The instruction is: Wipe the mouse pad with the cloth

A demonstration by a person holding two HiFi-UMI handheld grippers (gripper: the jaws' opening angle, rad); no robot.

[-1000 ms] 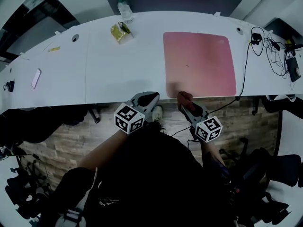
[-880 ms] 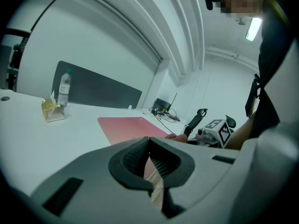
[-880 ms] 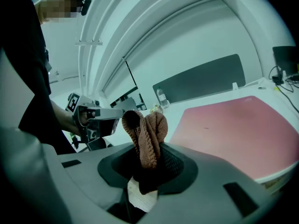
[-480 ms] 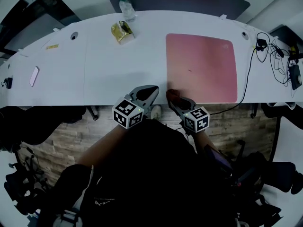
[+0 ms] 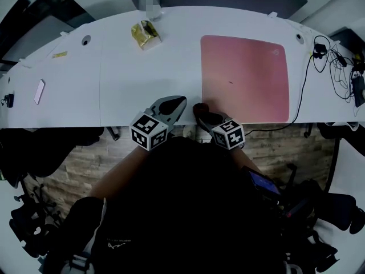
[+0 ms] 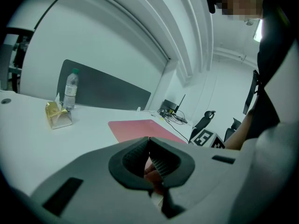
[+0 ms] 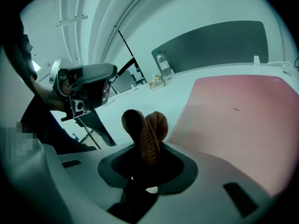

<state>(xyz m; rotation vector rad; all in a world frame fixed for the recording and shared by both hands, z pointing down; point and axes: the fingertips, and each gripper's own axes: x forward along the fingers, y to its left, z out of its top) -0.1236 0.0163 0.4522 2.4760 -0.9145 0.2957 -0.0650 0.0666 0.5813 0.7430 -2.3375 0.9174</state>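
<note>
Ribbed brown cloth, matt pink mouse pad, smooth white table, glossy gold packet, wood-plank floor.

- Right gripper has shifted left along the near edge of the bench. Its marker cube now sits closer to the person's body than a second ago.
- Cloth, clamped in its jaws, travelled with it. It was on the near edge of the mouse pad, a little right of the near-left corner. It is now at that corner, or just left of it.
- Gap between the two grippers has narrowed. The cloth is now just right of the left gripper.
- Left gripper has crept slightly farther in over the bench edge and a touch left.
</note>
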